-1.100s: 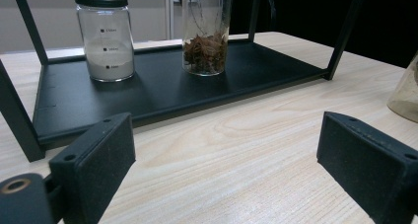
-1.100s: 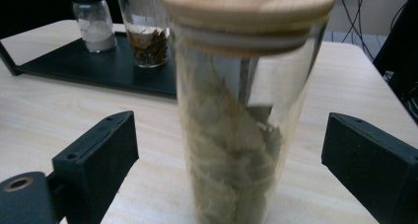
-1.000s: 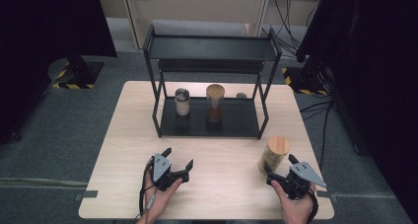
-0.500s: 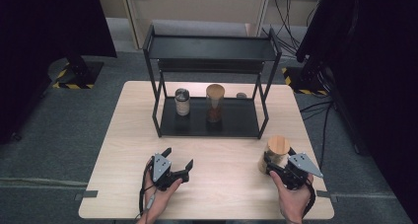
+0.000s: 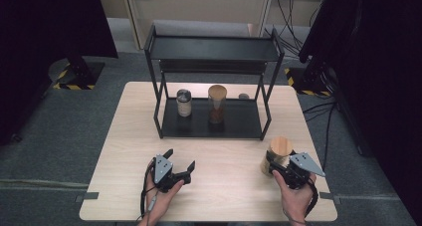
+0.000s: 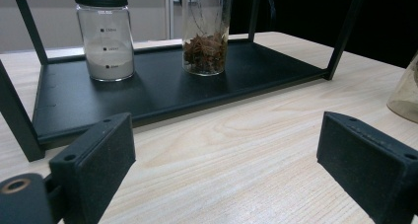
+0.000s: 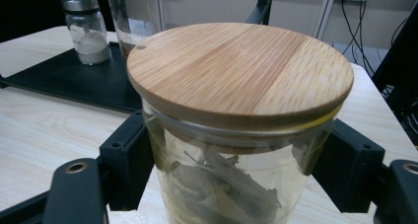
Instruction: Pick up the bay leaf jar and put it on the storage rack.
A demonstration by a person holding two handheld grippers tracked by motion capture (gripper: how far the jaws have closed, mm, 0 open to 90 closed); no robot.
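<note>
The right gripper sits close to the person, at the near right part of the table. Its jaws have just been closing, and now they squeeze a glass jar from both sides, just under its wooden lid. In the right gripper view the black pads press flat on the glass, and dry leaves lie inside the jar. The jar stands on the table, in front of the right end of the black rack and a little apart from it. The left gripper rests low at the near left part of the table, with its jaws wide apart and nothing between them. So the step in hand looks like the grab: the jar is caught but not lifted yet. Farther back, on the rack's bottom shelf, stand a small jar of white powder with a metal cap and a tall jar with brown bits. There is bare room on that shelf to the right of the tall jar. The next move, I think, is to lift the jar straight up, keep it upright so the lid stays on, carry it past the rack's front post, and set it down softly in that room.
</note>
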